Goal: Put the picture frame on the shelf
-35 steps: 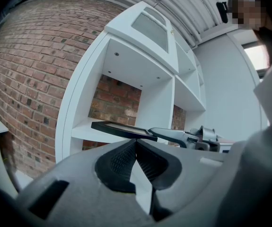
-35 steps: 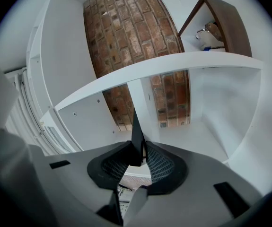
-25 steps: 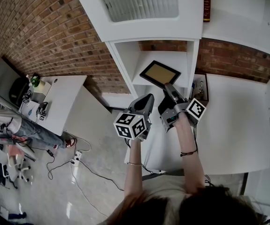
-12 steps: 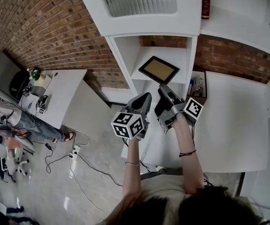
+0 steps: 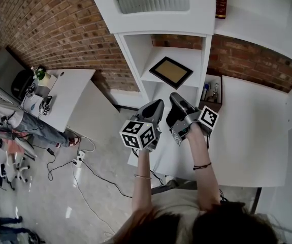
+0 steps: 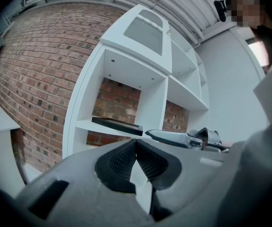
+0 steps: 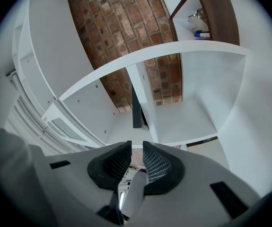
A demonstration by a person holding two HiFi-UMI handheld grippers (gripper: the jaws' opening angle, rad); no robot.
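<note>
Frame (image 5: 171,71): lying flat on the shelf (image 5: 188,58) in the white unit's open bay, well apart from both my grippers. Its face is showing only in the head view. The left gripper view is giving it edge-on as a dark slab (image 6: 117,125), and the right gripper view as a thin dark strip (image 7: 136,110), so its front is hidden in both.

Left gripper (image 5: 159,104): I am holding it below the bay. Its jaws are pressing together at the tips (image 6: 136,141), with nothing between them.

Right gripper (image 5: 174,96): I am holding it just beside the left one, pointing toward the bay. Its jaws are closing with a narrow gap showing (image 7: 136,145), and nothing is standing in that gap.

Box (image 5: 213,91): dark wood, sitting on the table (image 5: 252,136) right of the unit; its contents are too small to name.

Book (image 5: 221,1): standing on the upper ledge, its top being cut off by the picture's edge.

Desk (image 5: 72,98): standing at the left by the brick wall (image 5: 49,29), carrying clutter too small to identify
</note>
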